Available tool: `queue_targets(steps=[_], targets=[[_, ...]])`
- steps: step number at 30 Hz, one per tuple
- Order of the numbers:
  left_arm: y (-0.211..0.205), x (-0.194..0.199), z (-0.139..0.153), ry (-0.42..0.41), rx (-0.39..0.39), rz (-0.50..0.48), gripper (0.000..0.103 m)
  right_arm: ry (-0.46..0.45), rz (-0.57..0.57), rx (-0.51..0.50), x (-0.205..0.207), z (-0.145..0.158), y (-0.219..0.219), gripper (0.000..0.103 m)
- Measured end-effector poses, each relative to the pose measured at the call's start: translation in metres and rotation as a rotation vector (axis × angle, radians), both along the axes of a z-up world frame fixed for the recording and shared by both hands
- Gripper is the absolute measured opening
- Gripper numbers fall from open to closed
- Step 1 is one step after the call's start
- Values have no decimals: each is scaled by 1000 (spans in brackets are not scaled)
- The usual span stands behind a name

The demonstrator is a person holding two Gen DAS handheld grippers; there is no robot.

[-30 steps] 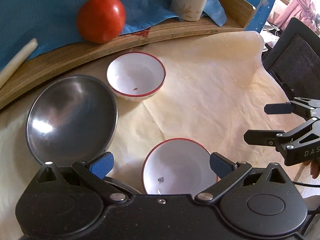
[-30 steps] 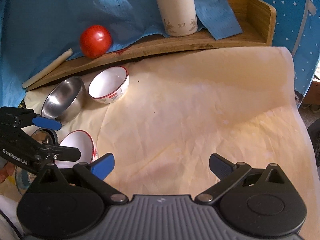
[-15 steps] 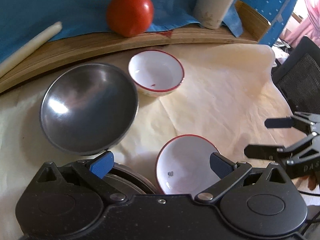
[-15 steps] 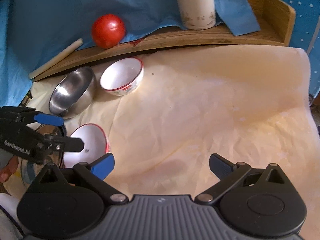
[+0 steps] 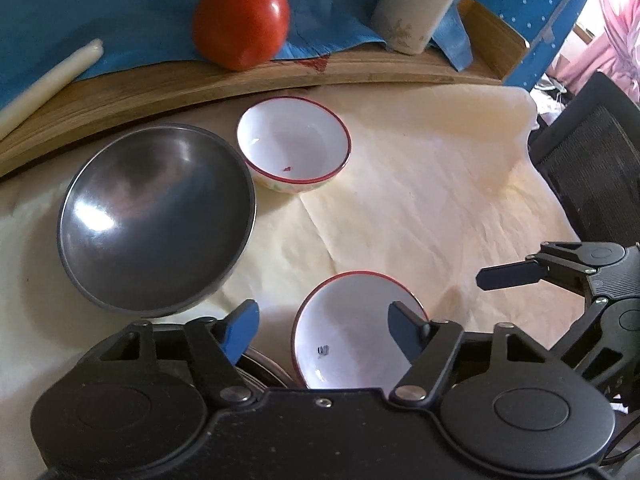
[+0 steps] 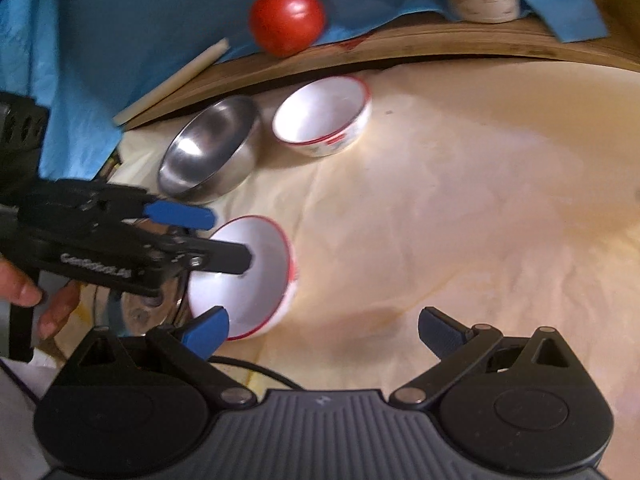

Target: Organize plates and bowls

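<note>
The left gripper (image 5: 324,330) has just been closing its jaws around the rim of the near red-rimmed bowl (image 5: 352,328), not visibly pinching yet. The right gripper (image 6: 324,330) sits spread, empty. Steel bowl (image 5: 156,216) and another red-rimmed bowl (image 5: 294,144) sit further back on the table (image 5: 420,200).

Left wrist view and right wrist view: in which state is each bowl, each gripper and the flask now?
left gripper: open, jaws have just been closing; rim of the near white bowl between them, not pressed.
right gripper: open, empty.
near white bowl: tilted, empty.
far white bowl: upright, empty except a red speck.
steel bowl: empty.
flask: upright, capped.
</note>
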State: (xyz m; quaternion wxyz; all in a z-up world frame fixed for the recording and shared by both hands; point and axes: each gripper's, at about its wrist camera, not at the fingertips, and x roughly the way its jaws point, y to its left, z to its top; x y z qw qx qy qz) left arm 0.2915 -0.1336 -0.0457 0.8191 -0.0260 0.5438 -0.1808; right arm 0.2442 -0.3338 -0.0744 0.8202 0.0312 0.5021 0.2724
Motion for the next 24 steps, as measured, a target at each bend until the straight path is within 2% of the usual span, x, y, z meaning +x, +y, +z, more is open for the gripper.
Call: queue_targets(steps=[4, 6, 10, 16, 19, 23, 24], targets=[[-4, 0, -3, 18, 27, -27, 58, 27, 15, 36, 4, -4, 3, 103], [-6, -1, -4, 20, 42, -31, 57, 39, 18, 50, 5, -6, 4, 101], [-8, -3, -5, 21, 77, -39, 49, 59, 22, 50, 8, -9, 8, 92], [-11, -3, -5, 17, 98, -42, 46, 65, 17, 51, 9, -11, 11, 86], [-12, -4, -6, 25, 95, -43, 42, 68, 21, 60, 9, -11, 11, 78], [-13, -5, -8, 33, 90, -41, 37, 76, 13, 72, 10, -13, 10, 60], [-12, -6, -8, 32, 91, -36, 36, 79, 9, 75, 10, -14, 10, 60]])
